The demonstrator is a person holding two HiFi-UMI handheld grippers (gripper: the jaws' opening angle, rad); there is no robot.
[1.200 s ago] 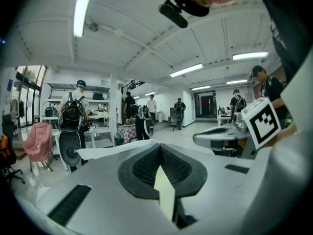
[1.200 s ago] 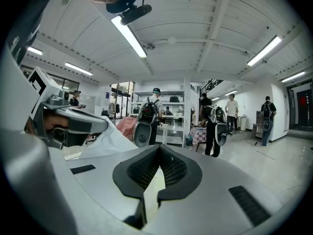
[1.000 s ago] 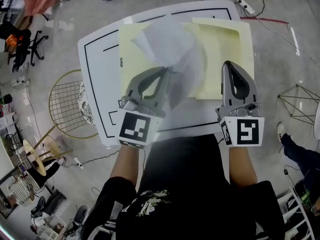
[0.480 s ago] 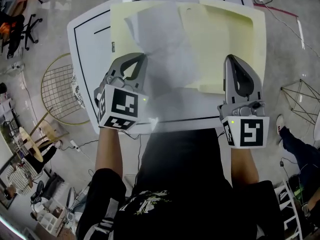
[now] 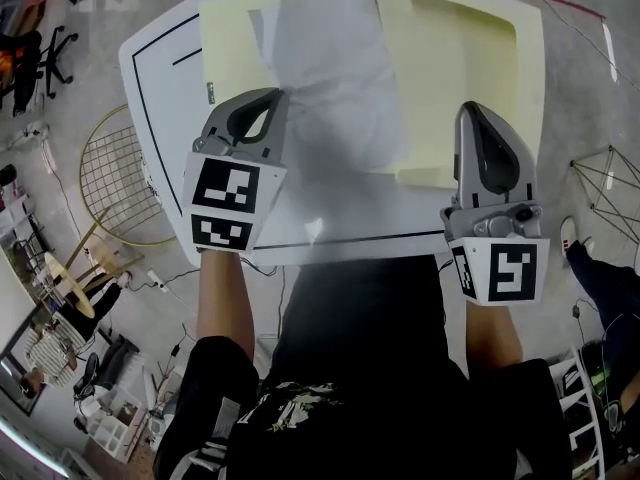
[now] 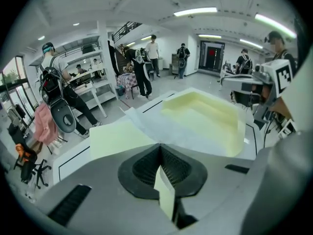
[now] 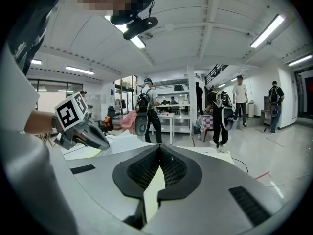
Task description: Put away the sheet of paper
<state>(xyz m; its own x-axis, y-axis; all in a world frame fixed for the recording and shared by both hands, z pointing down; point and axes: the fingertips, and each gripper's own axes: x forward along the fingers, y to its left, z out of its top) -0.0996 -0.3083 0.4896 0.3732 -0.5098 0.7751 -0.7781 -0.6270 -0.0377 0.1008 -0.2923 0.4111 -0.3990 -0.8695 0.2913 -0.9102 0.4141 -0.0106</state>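
Note:
A white sheet of paper (image 5: 340, 78) lies a little rumpled across an open pale yellow folder (image 5: 225, 38) on the white table (image 5: 160, 78). My left gripper (image 5: 272, 96) is at the sheet's left edge, jaws shut, and the sheet (image 6: 161, 124) runs out from its tip (image 6: 159, 146). The folder's right cover (image 5: 460, 68) stands curled up off the table. My right gripper (image 5: 478, 110) is shut over that cover's near edge and seems to hold it; its jaws (image 7: 159, 147) meet at the tip. From the right gripper view, the left gripper (image 7: 98, 138) shows at the left.
A gold wire chair (image 5: 120, 188) stands left of the table. A person's shoe and leg (image 5: 590, 278) are on the floor at the right. Several people, shelves and tables fill the room beyond. A black line runs round the table top.
The sheet, held up and bunched a second ago, now lies flat on the folder. My left gripper has moved left and lower with it. The right gripper has kept its place at the cover.

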